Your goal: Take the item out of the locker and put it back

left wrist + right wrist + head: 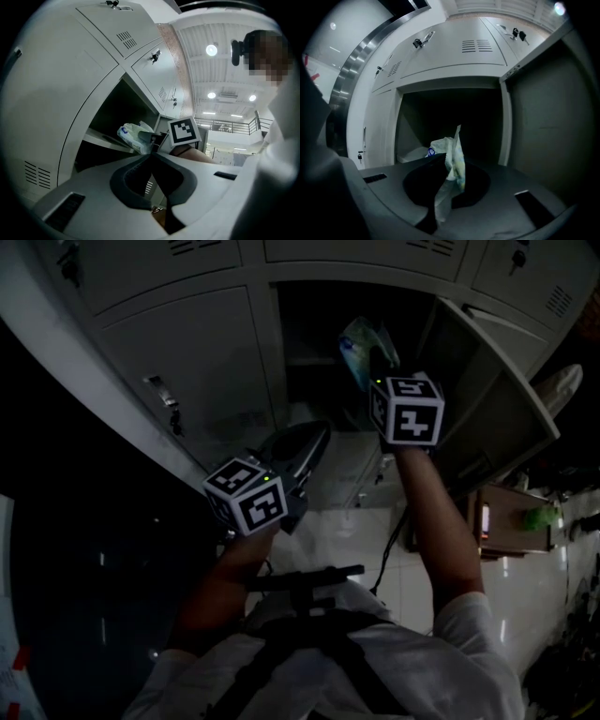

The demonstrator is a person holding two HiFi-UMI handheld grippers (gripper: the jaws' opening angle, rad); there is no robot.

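The soft packet (451, 161) is pinched by its thin edge in the closed right gripper (443, 201), just short of the open locker (450, 79) compartment straight ahead of the jaws; a firm pinch and a straight path along the jaw line, clear of the door (539, 122) at their right, should serve best; the right forearm (441, 521) reaches up, extended; the left gripper (152, 157), shut on nothing, hangs lower and to the left, tilted toward the opening.
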